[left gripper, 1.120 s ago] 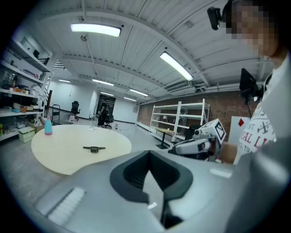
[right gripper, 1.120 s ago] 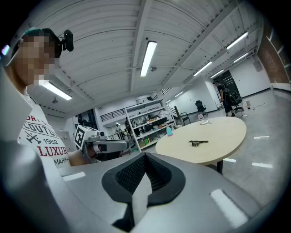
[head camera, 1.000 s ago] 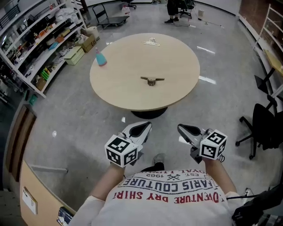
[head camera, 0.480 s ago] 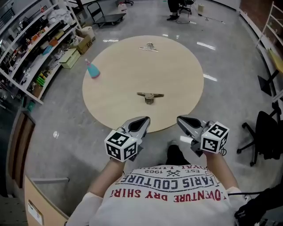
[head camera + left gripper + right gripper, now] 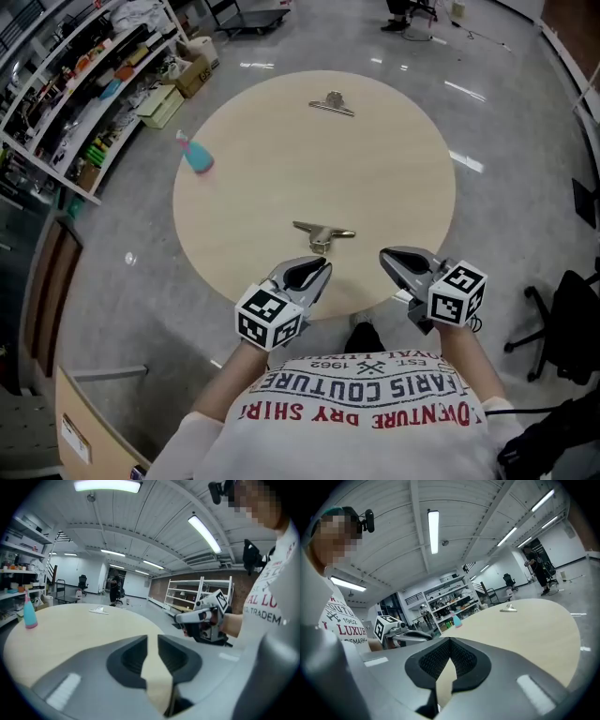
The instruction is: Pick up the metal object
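A small brass-coloured metal object with a long crossbar lies on the round beige table, near its front edge. My left gripper hovers just short of it, over the table's rim; its jaws are opening, a thin gap shows between the tips, and nothing is between them. My right gripper hangs to the right of the object, jaws shut and empty. Neither gripper view shows the metal object.
A silver binder clip lies at the table's far side, and a blue spray bottle stands at its left. Shelving racks line the left wall. A black office chair stands to the right.
The person has stepped up to the table: both grippers, earlier over the floor, now reach its near edge close to the metal object. The left jaws have parted slightly.
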`<state>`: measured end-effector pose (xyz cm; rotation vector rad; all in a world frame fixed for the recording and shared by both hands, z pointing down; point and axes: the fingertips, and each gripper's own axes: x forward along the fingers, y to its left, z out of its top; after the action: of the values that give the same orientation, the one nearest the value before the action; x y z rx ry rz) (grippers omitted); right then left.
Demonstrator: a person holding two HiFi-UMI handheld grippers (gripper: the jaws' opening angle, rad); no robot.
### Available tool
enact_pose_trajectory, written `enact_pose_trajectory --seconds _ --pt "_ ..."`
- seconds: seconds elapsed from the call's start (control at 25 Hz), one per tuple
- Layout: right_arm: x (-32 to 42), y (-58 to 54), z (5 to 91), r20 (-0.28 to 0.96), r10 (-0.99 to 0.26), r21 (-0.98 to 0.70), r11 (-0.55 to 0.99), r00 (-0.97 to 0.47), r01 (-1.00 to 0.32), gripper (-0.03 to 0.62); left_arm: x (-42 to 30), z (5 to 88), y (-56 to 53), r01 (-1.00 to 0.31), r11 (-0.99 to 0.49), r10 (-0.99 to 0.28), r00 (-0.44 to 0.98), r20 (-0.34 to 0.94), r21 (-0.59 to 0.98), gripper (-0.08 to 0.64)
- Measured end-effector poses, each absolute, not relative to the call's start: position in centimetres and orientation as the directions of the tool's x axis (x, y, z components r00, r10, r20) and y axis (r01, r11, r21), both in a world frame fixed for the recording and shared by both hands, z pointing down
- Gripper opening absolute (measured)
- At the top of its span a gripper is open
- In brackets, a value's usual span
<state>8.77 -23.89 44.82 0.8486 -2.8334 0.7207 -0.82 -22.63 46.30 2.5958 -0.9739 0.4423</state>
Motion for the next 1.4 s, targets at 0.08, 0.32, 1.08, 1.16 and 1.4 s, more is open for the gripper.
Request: enact_pose_trajectory --seconds 0.08,0.32,1.08,1.16,1.4 --pt "9.2 -25.4 45.4 0.247 -0.486 -0.404 0.734 -0.838 -0.545 0.002 -0.4 47.6 -24.1 -0.687 -0.699 -0.571 0.704 0.422 0.199 0.172" --pt "10.9 -29.5 46.8 0.276 -0.490 -0.431 0.706 -0.827 -0.562 0.002 -3.1 53.9 -30.7 -0.865 -0.479 -0.723 0.485 0.492 0.150 0.307" --pt "12.4 -32.6 49.8 0.332 -0.495 -0.463 0.656 -0.803 -0.596 0.002 -4.0 65.7 -34.7 -0.940 -0.342 -0.643 0.247 0.725 0.018 0.288" --pt "12.3 -32.4 49.7 0.332 -0.495 -0.463 0.656 -0.803 -0.596 0.002 -3.8 65.7 -34.8 -0.935 -0.355 -0.640 0.255 0.724 0.016 0.287" --pt "11.5 -31.3 49.1 0.327 -0.495 -0.456 0.664 -0.805 -0.593 0.002 -3.8 64.8 -34.2 -0.913 -0.403 -0.629 0.320 0.708 0.055 0.284"
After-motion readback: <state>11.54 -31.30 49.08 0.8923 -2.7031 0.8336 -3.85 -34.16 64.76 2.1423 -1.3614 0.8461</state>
